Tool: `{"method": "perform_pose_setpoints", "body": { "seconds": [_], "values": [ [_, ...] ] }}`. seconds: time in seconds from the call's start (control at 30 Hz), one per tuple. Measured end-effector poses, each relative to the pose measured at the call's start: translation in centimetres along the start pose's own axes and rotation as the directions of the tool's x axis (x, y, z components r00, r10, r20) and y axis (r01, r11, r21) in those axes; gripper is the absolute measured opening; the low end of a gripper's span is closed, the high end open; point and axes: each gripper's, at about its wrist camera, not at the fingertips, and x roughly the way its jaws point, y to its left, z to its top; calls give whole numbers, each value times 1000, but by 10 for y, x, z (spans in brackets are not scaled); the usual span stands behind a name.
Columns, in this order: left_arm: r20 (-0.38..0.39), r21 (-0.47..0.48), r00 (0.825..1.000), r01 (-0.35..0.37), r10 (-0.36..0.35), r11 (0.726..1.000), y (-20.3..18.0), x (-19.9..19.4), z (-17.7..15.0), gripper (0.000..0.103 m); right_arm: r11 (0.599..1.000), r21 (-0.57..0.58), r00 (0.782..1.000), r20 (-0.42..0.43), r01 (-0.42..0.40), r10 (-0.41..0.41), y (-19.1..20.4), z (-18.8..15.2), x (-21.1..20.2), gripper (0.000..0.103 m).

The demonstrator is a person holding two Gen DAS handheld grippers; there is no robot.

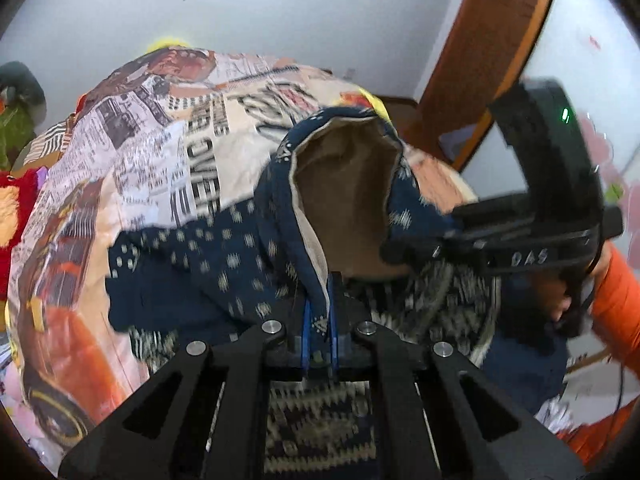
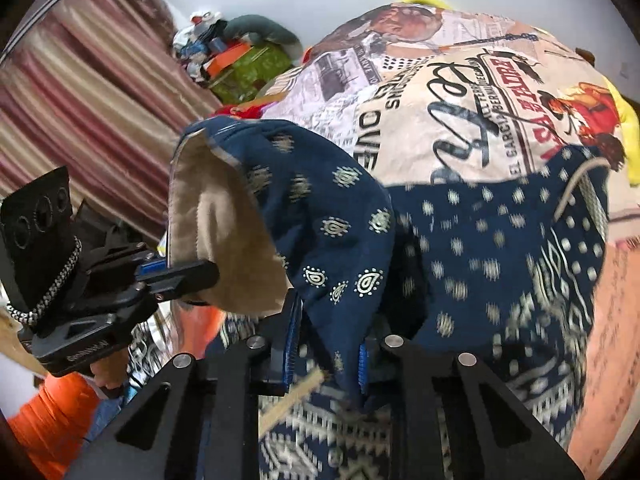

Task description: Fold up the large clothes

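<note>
A large navy garment (image 1: 208,264) with cream motifs and a tan lining (image 1: 344,200) lies on a bed covered by a newspaper-print sheet (image 1: 132,152). My left gripper (image 1: 320,332) is shut on the garment's edge, the cloth pinched between its blue pads. My right gripper (image 1: 404,250) shows in the left wrist view at the right, holding the same raised fold. In the right wrist view my right gripper (image 2: 326,356) has navy cloth (image 2: 320,208) draped between its blue pads, jaws somewhat apart. My left gripper (image 2: 200,274) appears there clamped on the tan lining (image 2: 224,232).
The printed sheet (image 2: 460,92) spreads behind the garment. A pile of clothes and a green bag (image 2: 248,68) sit at the bed's far left by striped curtains (image 2: 80,80). A wooden door frame (image 1: 492,48) stands at the right. An orange sleeve (image 1: 616,304) shows.
</note>
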Motion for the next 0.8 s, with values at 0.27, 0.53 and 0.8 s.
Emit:
{"method": "perform_pose_setpoints", "body": {
  "seconds": [0.27,0.53,0.8],
  "values": [
    [-103,-15,995,-13,12,1000,-11,4,-59,7,992,-35,990,-65,122,-124,1,-56,-11,21],
    [-57,-51,998,-41,38,998,3,-43,-72,18,991,27,984,-126,132,-127,-9,-74,-38,26],
    [82,-110,982,-161,170,981,35,-72,-22,40,989,49,990,-11,138,-138,-4,-54,-81,57]
  ]
}}
